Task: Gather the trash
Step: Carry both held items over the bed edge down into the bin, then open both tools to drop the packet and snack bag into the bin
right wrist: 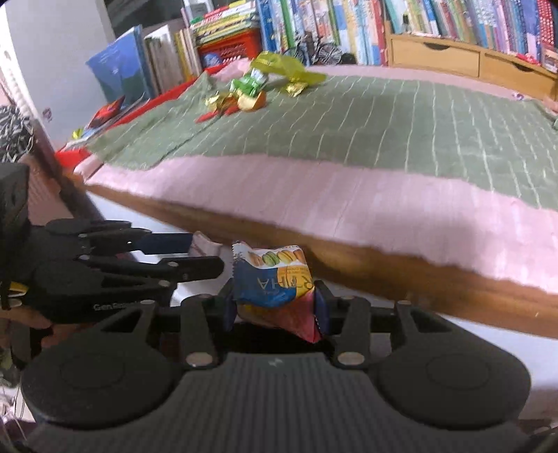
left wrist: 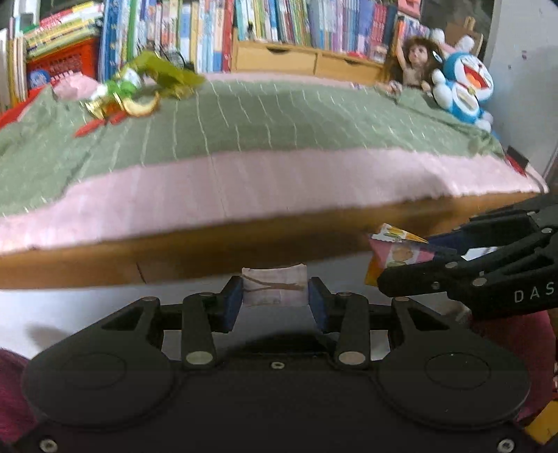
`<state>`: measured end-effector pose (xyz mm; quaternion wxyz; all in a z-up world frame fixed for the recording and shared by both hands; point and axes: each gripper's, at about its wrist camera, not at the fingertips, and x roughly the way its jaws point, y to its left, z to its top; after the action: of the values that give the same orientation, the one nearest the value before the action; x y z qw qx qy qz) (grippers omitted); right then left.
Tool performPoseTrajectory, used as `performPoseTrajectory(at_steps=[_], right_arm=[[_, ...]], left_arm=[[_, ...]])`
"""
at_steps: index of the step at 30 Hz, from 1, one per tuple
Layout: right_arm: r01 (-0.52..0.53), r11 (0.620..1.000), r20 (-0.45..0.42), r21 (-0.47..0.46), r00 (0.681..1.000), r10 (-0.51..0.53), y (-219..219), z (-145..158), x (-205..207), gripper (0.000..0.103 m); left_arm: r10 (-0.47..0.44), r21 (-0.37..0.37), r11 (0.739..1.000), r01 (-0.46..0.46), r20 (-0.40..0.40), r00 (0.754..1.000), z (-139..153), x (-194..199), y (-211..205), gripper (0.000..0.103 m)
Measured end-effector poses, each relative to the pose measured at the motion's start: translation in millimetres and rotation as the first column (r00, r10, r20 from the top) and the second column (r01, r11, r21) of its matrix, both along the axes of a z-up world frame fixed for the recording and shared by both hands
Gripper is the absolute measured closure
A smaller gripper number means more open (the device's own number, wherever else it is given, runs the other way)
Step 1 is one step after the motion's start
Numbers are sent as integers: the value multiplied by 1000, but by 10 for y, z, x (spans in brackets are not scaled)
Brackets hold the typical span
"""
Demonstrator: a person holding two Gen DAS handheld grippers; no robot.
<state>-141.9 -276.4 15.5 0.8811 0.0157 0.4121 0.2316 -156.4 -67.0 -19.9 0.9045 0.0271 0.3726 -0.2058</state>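
Pinching a macaron snack wrapper (right wrist: 275, 282), the right gripper (right wrist: 275, 306); left gripper (left wrist: 275, 296) seemingly clamps pale folded paper (left wrist: 274, 285) between its pads.

Soft, even indoor light falls on my view; the green checked blanket (left wrist: 244, 118) smears with motion blur, book spines (right wrist: 348, 28) bend at the fisheye edges, corners darken.

1. Snack packet (right wrist: 273, 284): crumpled, blue, yellow and pink, macarons printed on it; pinched between the right gripper's (right wrist: 275, 306) fingers, below the bed's edge.
2. Pale paper (left wrist: 274, 285): folded, whitish with a brown streak; clamped between the left gripper's (left wrist: 275, 296) blue pads.
3. Wrappers (right wrist: 251, 92): green, gold and red, loosely heaped; lying on the green blanket's far corner, near the books.
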Motion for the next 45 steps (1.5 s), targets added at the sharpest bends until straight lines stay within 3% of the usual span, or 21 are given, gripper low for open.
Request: performPoseTrajectory(at_steps=[6, 12, 21, 23, 25, 27, 29, 45], right_arm=[[14, 1000, -103, -26, 995, -17, -9, -273, -31, 53], [33, 997, -219, -62, 975, -46, 6, -685, 14, 52], [70, 994, -335, -78, 938, -92, 27, -1147, 87, 50], [82, 994, -348, -73, 932, -102, 26, -1185, 94, 48], [92, 993, -355, -68, 929, -110, 16, -1202, 92, 37], [100, 993, -360, -62, 926, -116, 16, -1198, 98, 30], [106, 992, -361, -64, 925, -122, 9, -1187, 142, 25], [141, 987, -356, -71, 921, -157, 8, -1176, 176, 21]], left_arm=[[-27, 39, 999, 30, -79, 997, -263, -18, -56, 64], [1, 59, 998, 12, -222, 975, -711, 184, -106, 64], [46, 138, 990, -3, -305, 951, -1171, 330, -170, 64], [48, 140, 990, -3, -320, 946, -1212, 347, -167, 64], [44, 137, 991, 1, -328, 943, -1232, 362, -158, 60], [45, 137, 991, 2, -336, 941, -1246, 368, -154, 41], [53, 142, 990, -6, -335, 941, -1243, 364, -151, 31], [41, 152, 988, 9, -319, 947, -1170, 311, -209, 26]])
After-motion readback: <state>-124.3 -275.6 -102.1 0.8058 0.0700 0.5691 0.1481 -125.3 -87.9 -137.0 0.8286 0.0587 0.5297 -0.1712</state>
